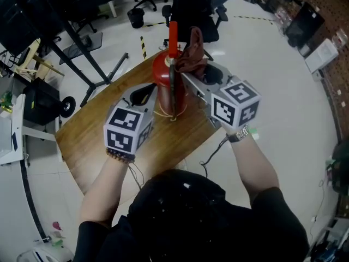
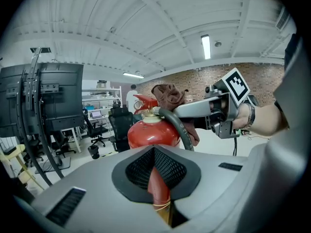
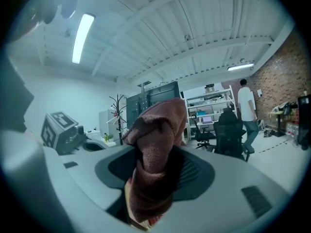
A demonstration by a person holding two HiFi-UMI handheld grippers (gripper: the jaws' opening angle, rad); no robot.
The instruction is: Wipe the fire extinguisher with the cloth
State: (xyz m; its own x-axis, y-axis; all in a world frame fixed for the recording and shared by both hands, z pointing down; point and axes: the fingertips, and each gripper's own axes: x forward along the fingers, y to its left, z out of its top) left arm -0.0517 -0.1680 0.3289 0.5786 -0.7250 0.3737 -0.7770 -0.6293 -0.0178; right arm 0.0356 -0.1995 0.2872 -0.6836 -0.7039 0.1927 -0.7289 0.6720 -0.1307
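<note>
A red fire extinguisher (image 1: 162,72) (image 2: 151,133) with a black hose (image 2: 178,124) stands upright on the wooden table (image 1: 98,141). A brown cloth (image 1: 192,53) (image 2: 167,95) (image 3: 156,144) is bunched over its valve and handle. My right gripper (image 1: 191,72) (image 3: 155,188) reaches in from the right at the top of the extinguisher. Its jaws stand wide with the cloth lying loosely between them. My left gripper (image 1: 147,91) (image 2: 158,183) is shut and holds nothing. It sits close to the left side of the red body, pointing at it.
The table's edges fall away to a pale floor on all sides. Black office chairs (image 1: 188,10) stand beyond the far corner. A black stand with splayed legs (image 1: 87,59) and a wheeled cart (image 1: 46,100) are at the left. A person (image 3: 248,108) stands far back.
</note>
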